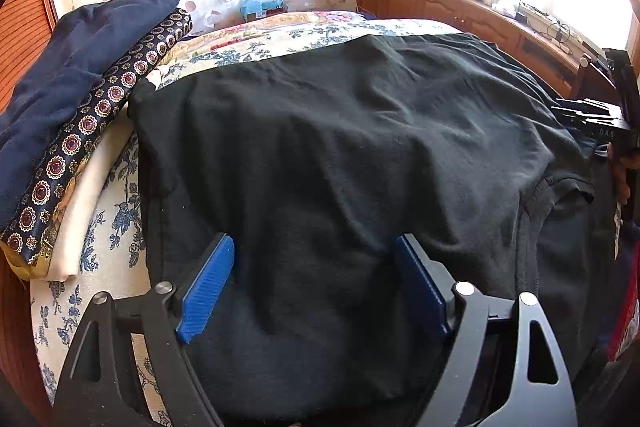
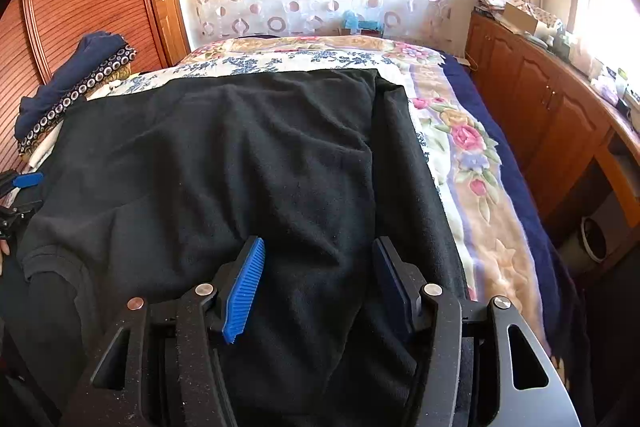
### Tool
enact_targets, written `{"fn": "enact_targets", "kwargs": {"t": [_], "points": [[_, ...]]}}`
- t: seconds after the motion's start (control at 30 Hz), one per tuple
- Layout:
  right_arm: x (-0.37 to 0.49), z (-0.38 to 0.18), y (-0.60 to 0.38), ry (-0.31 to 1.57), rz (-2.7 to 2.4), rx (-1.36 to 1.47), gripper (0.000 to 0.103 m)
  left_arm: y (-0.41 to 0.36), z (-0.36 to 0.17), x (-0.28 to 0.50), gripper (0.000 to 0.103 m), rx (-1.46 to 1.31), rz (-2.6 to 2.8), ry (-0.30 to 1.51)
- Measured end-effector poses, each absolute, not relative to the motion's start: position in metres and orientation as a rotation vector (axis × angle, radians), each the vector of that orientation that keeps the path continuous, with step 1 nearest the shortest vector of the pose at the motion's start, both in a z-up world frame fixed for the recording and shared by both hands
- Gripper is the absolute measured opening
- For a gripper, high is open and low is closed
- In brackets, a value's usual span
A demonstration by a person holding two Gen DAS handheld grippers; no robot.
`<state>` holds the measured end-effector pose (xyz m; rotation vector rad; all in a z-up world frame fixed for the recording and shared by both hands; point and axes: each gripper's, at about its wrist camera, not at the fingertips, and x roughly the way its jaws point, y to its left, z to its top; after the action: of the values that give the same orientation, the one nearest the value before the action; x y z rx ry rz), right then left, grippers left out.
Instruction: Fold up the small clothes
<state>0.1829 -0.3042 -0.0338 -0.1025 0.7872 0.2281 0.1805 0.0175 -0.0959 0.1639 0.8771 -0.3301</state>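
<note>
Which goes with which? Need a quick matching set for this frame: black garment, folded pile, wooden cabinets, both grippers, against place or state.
Things:
1. black garment
2. folded pile
3. wooden cabinets
4. left gripper and right gripper

Places or states:
A. along the wall beside the bed, under the bright window
B. spread flat over the floral bedspread
C. open, blue pads apart above the black cloth
D. stacked at the bed's edge, navy cloth on top of patterned fabric

Pairs: 1-B, 2-D, 3-A, 4-C
</note>
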Motion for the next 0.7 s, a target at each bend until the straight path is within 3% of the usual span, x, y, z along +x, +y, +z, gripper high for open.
{"fn": "enact_targets", "kwargs": {"t": [0.3,0.57,0.63,0.7], "points": [[0.185,-0.036,-0.306,0.784,0.231,-0.093,0.058,0.022,-0.094,0.175,0.083,0.182,-0.343,0.885],[0.184,-0.035,-0.305,0.784,0.231,-0.092,0.058,0.078,-0.077,0.132,0.074,0.03,-0.301,0.83],[0.184,-0.035,-0.306,0.784,0.232,-0.091,0.058,0.086,-0.079,0.125,0.058,0.022,-0.283,0.833],[0.184,-0.035,-0.305,0.784,0.232,-0.091,0.058,0.093,-0.085,0.122,0.051,0.003,-0.262,0.841]]}}
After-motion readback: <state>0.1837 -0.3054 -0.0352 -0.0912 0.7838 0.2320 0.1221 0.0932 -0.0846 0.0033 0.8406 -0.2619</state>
